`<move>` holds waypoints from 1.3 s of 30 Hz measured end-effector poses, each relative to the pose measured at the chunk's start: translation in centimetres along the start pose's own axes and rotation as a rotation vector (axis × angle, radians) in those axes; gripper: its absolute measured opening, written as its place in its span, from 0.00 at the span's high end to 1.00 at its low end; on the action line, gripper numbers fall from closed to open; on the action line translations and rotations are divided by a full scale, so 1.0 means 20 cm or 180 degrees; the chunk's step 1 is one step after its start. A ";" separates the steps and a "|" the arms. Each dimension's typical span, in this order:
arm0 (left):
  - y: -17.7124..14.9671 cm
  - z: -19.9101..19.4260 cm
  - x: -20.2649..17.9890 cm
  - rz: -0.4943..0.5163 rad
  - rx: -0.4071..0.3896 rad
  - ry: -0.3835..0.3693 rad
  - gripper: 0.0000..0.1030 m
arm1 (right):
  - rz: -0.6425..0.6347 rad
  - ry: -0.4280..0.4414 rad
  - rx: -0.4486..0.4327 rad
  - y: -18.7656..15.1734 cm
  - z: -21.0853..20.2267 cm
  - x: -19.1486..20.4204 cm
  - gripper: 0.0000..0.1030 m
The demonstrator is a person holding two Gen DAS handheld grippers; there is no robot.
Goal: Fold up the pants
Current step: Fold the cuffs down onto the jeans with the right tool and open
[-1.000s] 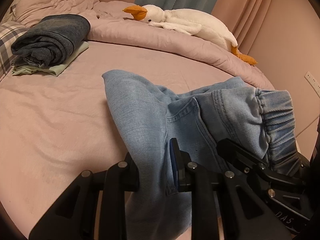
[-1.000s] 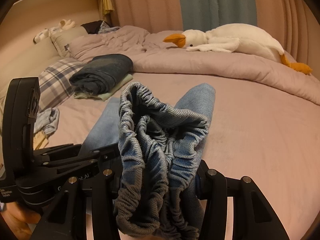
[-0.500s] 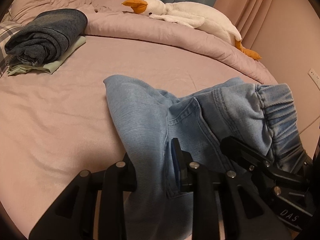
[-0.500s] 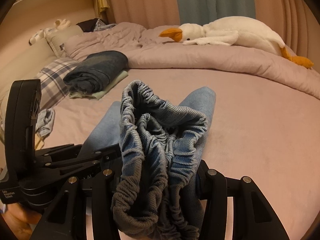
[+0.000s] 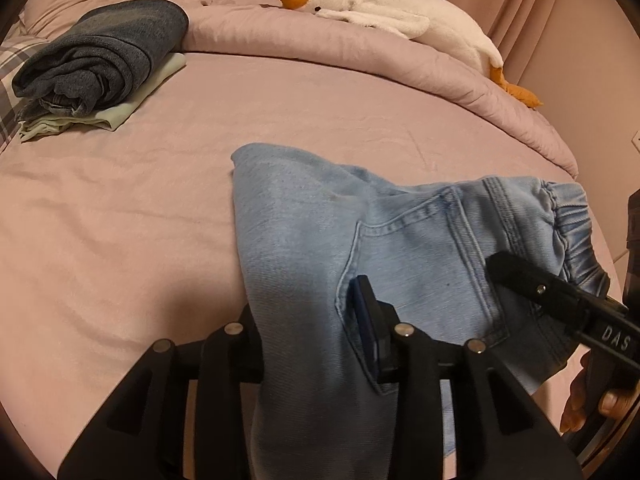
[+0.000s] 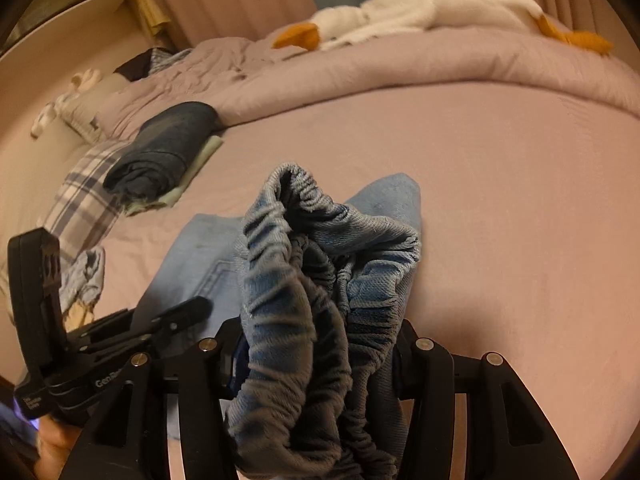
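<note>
Light blue denim pants point(image 5: 312, 232) lie partly on the pink bed sheet point(image 5: 120, 220), their far end resting on the bed. My left gripper point(image 5: 308, 320) is shut on the pants' fabric beside the back pocket. My right gripper point(image 6: 320, 344) is shut on the bunched elastic waistband point(image 6: 320, 264), which is held up off the bed. The right gripper also shows at the right of the left wrist view point(image 5: 560, 300), and the left gripper at the lower left of the right wrist view point(image 6: 132, 328).
A folded dark blue garment on a pale green one point(image 5: 100, 52) sits at the bed's far left. A white goose plush point(image 5: 400, 12) lies on the rolled pink duvet point(image 5: 360, 52) at the back. A plaid pillow point(image 6: 84, 196) is at left.
Both grippers have moved forward and lower over the bed with the pants. The pants' far end lies flatter on the sheet. The right wrist view has tilted.
</note>
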State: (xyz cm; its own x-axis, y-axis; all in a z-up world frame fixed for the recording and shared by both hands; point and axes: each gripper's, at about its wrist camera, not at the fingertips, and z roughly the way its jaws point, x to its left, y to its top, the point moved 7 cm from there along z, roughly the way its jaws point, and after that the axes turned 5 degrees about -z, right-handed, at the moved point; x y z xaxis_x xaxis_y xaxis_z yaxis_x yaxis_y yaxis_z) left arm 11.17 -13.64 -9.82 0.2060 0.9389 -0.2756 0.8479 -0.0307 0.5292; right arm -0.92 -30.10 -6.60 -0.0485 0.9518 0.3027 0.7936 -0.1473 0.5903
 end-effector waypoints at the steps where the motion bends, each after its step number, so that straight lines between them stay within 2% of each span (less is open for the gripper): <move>1: 0.00 0.00 0.00 0.0023 -0.0002 0.0017 0.63 | 0.0043 0.0005 0.0013 -0.01 0.01 -0.02 0.47; 6: -0.01 0.02 0.02 0.0075 -0.0010 0.0099 0.53 | 0.0226 0.0007 0.0106 -0.05 0.04 -0.08 0.38; 11: -0.01 0.03 0.04 0.0111 -0.0040 0.0219 0.38 | 0.0265 -0.0034 0.0102 -0.06 0.05 -0.11 0.29; 17: -0.02 0.02 0.07 0.0106 -0.0039 0.0254 0.32 | 0.0186 -0.0073 0.0107 -0.06 0.02 -0.12 0.28; 25: -0.06 -0.05 0.10 0.0093 -0.0021 0.0268 0.32 | 0.0066 -0.0229 0.0063 -0.07 -0.07 -0.13 0.28; 30: -0.11 -0.08 0.14 0.0100 0.0016 0.0284 0.32 | -0.0076 -0.0368 0.0128 -0.12 -0.08 -0.12 0.28; 33: -0.14 -0.07 0.15 0.0122 0.0033 0.0313 0.31 | -0.0122 -0.0476 0.0235 -0.16 -0.02 -0.14 0.20; 34: -0.14 -0.07 0.15 0.0135 0.0013 0.0329 0.30 | -0.0134 -0.0510 0.0240 -0.17 0.00 -0.15 0.19; 38: -0.14 -0.05 0.16 0.0272 -0.0158 0.0520 0.15 | -0.0109 -0.0525 0.0177 -0.17 0.02 -0.16 0.17; 39: -0.14 -0.05 0.17 0.0261 -0.0184 0.0533 0.14 | -0.0132 -0.0539 0.0169 -0.17 0.02 -0.15 0.17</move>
State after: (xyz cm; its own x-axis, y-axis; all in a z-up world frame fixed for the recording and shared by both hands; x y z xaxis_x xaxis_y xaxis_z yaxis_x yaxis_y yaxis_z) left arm 8.98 -10.03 -11.45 0.1850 0.9781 -0.0949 0.8012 -0.0942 0.5910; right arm -3.28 -32.42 -9.79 0.0174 0.9892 0.1459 0.8241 -0.0968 0.5581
